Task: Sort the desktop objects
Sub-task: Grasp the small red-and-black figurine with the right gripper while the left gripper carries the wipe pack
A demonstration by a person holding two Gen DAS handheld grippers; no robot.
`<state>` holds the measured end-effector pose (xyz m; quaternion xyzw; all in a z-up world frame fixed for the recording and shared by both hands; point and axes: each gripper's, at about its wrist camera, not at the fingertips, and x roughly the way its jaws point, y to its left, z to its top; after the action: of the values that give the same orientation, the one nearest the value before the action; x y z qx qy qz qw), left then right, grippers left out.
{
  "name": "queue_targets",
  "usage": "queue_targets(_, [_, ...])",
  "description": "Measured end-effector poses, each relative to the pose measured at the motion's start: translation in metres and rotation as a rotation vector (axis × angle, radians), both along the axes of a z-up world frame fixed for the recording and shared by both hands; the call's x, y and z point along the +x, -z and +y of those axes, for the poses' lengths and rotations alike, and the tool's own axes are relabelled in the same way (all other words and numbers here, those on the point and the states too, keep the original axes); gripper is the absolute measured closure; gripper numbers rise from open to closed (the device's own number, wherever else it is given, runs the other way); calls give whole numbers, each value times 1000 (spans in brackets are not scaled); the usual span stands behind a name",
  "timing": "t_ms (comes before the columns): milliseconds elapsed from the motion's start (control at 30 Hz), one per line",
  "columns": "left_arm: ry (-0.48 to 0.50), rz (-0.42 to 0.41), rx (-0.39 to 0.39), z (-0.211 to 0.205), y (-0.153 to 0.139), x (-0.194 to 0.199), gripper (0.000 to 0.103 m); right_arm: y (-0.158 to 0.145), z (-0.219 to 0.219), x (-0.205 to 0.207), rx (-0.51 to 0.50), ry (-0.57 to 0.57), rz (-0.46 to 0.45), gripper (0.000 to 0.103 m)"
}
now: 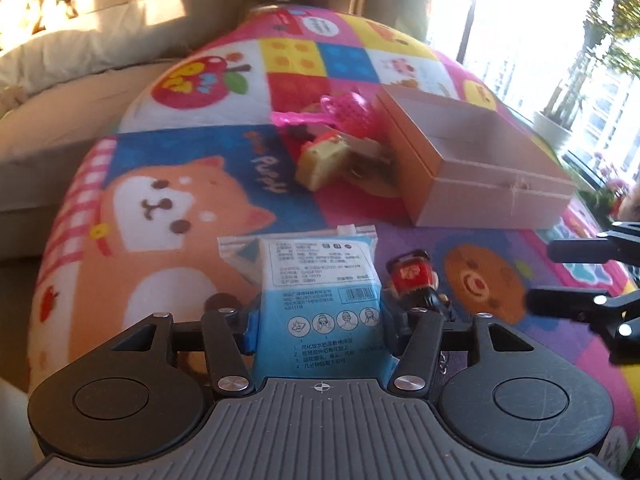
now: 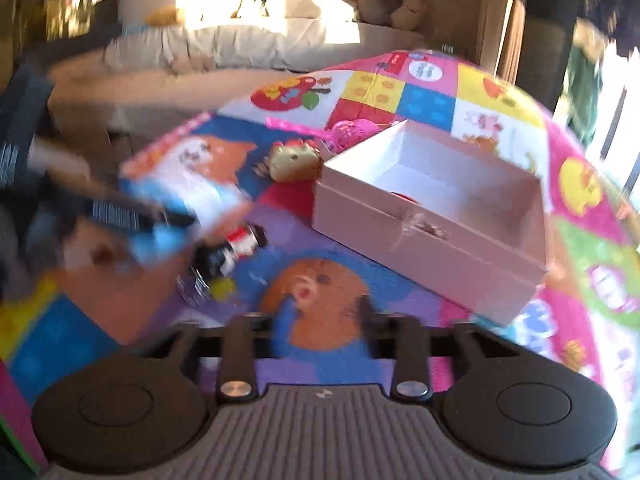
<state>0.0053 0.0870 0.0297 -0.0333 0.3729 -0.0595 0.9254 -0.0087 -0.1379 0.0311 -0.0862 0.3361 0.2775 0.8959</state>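
Observation:
My left gripper point(image 1: 318, 328) is shut on a blue and white packet point(image 1: 320, 292) and holds it above the colourful mat; the packet also shows blurred in the right wrist view point(image 2: 188, 204). A small red and black toy figure point(image 1: 416, 280) lies on the mat just right of the packet, also seen in the right wrist view point(image 2: 236, 248). An open pink box point(image 1: 480, 160) stands on the mat ahead and to the right; in the right wrist view point(image 2: 432, 216) it holds something red. My right gripper point(image 2: 324, 320) is open and empty over the mat, near the box's front.
A yellow plush toy point(image 1: 324, 160) and pink plastic toys point(image 1: 340, 112) lie left of the box. The patterned mat point(image 1: 180, 200) covers a round table. A beige sofa with cushions point(image 1: 80, 80) stands to the left. Windows are on the right.

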Motion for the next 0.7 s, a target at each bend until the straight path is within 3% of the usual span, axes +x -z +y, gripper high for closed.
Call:
queue_targets(33, [-24, -14, 13, 3, -3, -2, 40, -1, 4, 2, 41, -3, 8, 34])
queue_targets(100, [-59, -35, 33, 9, -9, -3, 36, -3, 19, 5, 92, -35, 5, 29])
queue_targets(267, [-92, -43, 23, 22, -18, -7, 18, 14, 67, 22, 48, -69, 14, 29])
queue_targets(300, [-90, -39, 23, 22, -18, -7, 14, 20, 72, 25, 35, -65, 28, 33])
queue_targets(367, [-83, -20, 26, 18, -14, -6, 10, 28, 75, 33, 24, -77, 87, 63])
queue_targets(433, [-79, -3, 33, 13, -9, -2, 9, 30, 71, 33, 17, -70, 115, 72])
queue_targets(467, [-75, 8, 36, 10, -6, 1, 9, 28, 66, 30, 11, -68, 108, 72])
queue_targets(533, [-71, 18, 42, 2, -1, 5, 11, 22, 53, 23, 6, -60, 98, 73])
queue_targets(633, [-49, 13, 81, -12, 1, 3, 38, 12, 29, 11, -2, -45, 88, 73])
queue_targets(700, [0, 8, 83, -20, -3, -4, 44, 3, 9, 2, -5, -36, 81, 73])
